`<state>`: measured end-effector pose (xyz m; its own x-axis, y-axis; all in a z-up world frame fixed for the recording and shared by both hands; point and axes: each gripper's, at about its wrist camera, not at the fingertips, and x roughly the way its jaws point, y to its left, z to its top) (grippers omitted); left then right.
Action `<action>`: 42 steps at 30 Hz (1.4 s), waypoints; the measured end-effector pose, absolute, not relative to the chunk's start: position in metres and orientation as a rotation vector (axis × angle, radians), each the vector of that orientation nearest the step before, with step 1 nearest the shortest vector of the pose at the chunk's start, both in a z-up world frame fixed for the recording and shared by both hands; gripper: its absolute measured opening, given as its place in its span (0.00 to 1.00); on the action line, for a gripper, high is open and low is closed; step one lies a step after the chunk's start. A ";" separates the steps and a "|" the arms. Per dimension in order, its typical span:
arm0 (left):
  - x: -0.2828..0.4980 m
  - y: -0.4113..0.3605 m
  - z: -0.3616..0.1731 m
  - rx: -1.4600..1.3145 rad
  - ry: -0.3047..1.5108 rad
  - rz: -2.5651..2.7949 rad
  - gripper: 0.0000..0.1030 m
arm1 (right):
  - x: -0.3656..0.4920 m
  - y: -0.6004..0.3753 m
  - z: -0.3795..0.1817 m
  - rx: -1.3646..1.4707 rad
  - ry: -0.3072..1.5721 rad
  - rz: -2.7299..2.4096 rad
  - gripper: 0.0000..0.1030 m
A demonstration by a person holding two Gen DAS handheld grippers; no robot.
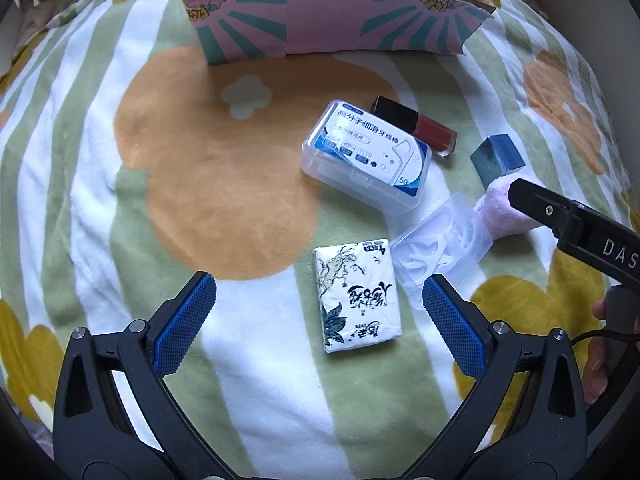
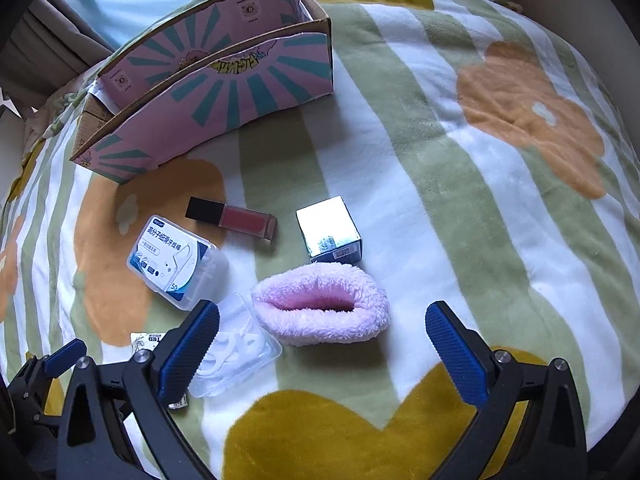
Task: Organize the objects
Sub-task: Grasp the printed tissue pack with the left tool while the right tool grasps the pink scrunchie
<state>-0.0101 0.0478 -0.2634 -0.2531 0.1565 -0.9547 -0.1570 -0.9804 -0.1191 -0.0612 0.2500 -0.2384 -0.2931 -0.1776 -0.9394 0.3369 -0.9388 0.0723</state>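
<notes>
Nothing boxed yet as far as visible: tissue pack [image 1: 357, 295], floss case [image 1: 366, 154], lip tint [image 1: 416, 126], sock [image 2: 322, 309] all lie on the bed before the box [image 1: 332, 16]. Both your hand-held grippers, left [image 1: 320, 320] and right [image 2: 322, 354], gape empty.

This looks like a bedroom at home: a plush flower-patterned blanket [image 2: 460, 184] covers a soft bed, curtains [image 2: 44, 40] hang by a bright window behind it, and small personal items such as a dental floss pick box [image 1: 366, 154] and a lip gloss [image 2: 232, 216] lie about.
</notes>
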 end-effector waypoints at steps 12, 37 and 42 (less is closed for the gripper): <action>-0.008 0.053 -0.292 -1.843 0.034 2.324 0.99 | -0.060 0.235 -0.262 1.658 0.239 -2.275 0.94; -0.017 0.076 -0.309 -1.850 0.126 2.295 0.56 | -0.071 0.249 -0.272 1.733 0.197 -2.312 0.66; -0.017 0.077 -0.308 -1.855 0.096 2.298 0.48 | -0.073 0.253 -0.269 1.740 0.177 -2.303 0.59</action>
